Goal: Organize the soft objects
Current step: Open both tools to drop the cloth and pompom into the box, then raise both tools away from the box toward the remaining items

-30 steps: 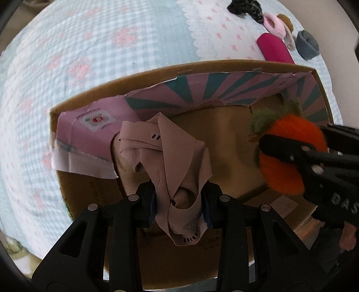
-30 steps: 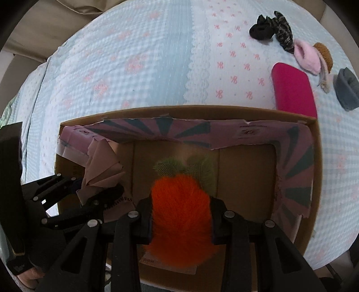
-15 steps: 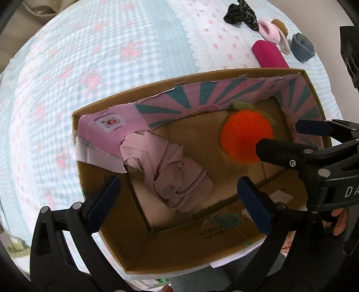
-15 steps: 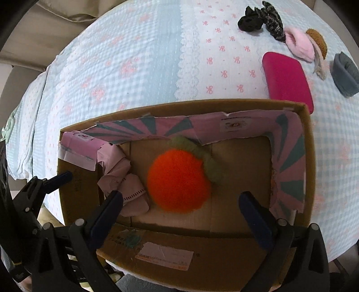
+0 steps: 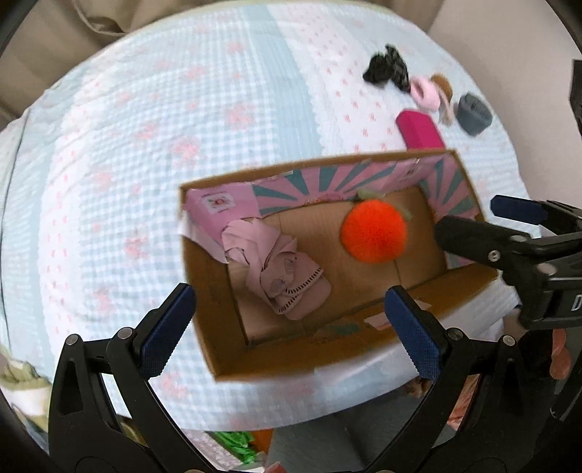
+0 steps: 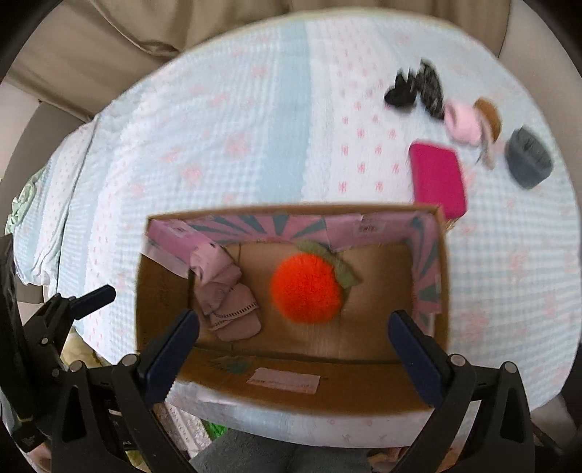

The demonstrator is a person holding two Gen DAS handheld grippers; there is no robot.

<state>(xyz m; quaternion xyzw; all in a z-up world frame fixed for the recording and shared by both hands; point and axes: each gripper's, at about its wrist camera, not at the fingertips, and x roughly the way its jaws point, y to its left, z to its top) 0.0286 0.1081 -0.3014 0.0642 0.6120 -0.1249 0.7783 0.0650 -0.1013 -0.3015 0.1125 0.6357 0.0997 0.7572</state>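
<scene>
A cardboard box [image 5: 218, 349] [image 6: 160, 291] with a pink and teal striped lining stands on the bed's near edge. A crumpled pink cloth [image 5: 280, 276] [image 6: 229, 298] lies in its left part. A fluffy orange plush fruit with green leaves [image 5: 374, 233] [image 6: 307, 289] lies in its middle. My left gripper [image 5: 291, 327] is open and empty above the box's near wall. My right gripper [image 6: 294, 349] is open and empty above the near wall; it also shows in the left wrist view [image 5: 480, 225] at the right.
On the light blue checked bedspread [image 6: 236, 127] behind the box lie a magenta case [image 6: 436, 180] [image 5: 418, 131], a black scrunchie [image 6: 414, 89] [image 5: 387, 69], a pink scrunchie [image 6: 462, 118], a brown one [image 6: 489, 112] and a grey item [image 6: 529, 156] [image 5: 473, 113]. A beige headboard [image 6: 145, 32] stands beyond.
Both grippers opened and dropped the pink cloth and the orange plush into the box, then pulled back and up, away from the box.
</scene>
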